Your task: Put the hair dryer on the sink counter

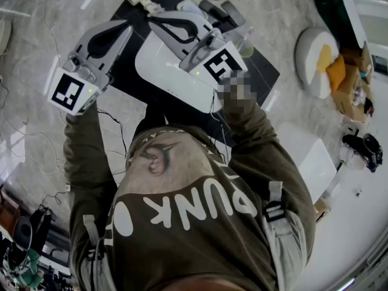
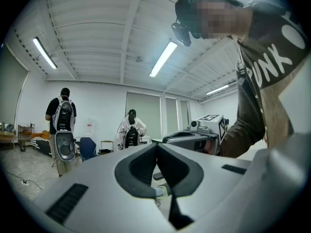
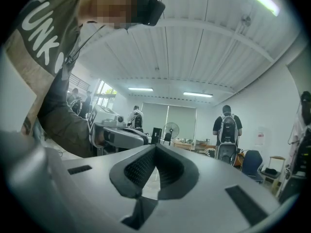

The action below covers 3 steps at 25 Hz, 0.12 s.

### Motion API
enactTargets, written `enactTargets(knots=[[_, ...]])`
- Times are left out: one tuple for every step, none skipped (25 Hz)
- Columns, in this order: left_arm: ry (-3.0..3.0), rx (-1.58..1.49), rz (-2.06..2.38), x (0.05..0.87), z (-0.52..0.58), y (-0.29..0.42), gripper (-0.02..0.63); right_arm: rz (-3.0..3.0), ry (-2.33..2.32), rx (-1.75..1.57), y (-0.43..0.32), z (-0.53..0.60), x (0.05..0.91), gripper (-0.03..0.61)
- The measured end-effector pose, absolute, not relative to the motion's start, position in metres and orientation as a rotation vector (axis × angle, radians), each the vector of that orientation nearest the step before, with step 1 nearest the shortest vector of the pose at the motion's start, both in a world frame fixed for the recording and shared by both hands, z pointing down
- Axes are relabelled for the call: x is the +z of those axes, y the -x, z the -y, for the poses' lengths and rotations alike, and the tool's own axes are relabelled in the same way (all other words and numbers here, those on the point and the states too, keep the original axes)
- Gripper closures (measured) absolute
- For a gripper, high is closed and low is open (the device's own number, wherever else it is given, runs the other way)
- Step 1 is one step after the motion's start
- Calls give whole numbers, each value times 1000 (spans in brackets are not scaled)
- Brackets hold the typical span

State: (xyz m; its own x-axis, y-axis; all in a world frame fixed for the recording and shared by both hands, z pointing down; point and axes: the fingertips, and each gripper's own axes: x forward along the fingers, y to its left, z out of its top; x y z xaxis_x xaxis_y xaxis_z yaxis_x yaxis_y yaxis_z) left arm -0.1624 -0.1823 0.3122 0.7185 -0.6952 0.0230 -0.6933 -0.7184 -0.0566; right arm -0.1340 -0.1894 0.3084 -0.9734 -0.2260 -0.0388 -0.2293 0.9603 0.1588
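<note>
In the head view a black sink counter [image 1: 262, 71] with a white basin [image 1: 162, 65] lies below and ahead of me. A grey and white appliance [image 1: 213, 10] that looks like the hair dryer lies at the counter's far edge, partly hidden by my right gripper. My left gripper [image 1: 125, 25] is held over the counter's left edge and my right gripper [image 1: 153, 20] over the basin. Both point level, with their tips close together. In the left gripper view the left gripper [image 2: 156, 144] has its jaws met at the tip, and the right gripper [image 3: 155, 146] shows the same. Neither holds anything.
A white round device [image 1: 315, 58] and a box of orange items [image 1: 347, 77] lie on the floor to the right, with a white box [image 1: 309, 155] nearer. Cables [image 1: 36, 139] trail at the left. People with backpacks [image 2: 63, 120] [image 3: 226, 130] stand across the room.
</note>
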Motion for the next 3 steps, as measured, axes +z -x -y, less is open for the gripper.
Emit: enactTargets(knots=[[2871, -65, -1160, 312, 182, 162, 623, -3092, 360, 256, 134, 189, 309, 571], [2871, -65, -1160, 312, 182, 162, 623, -3093, 360, 256, 134, 190, 309, 571], [2872, -65, -1160, 312, 182, 162, 623, -3094, 362, 256, 134, 190, 309, 571]])
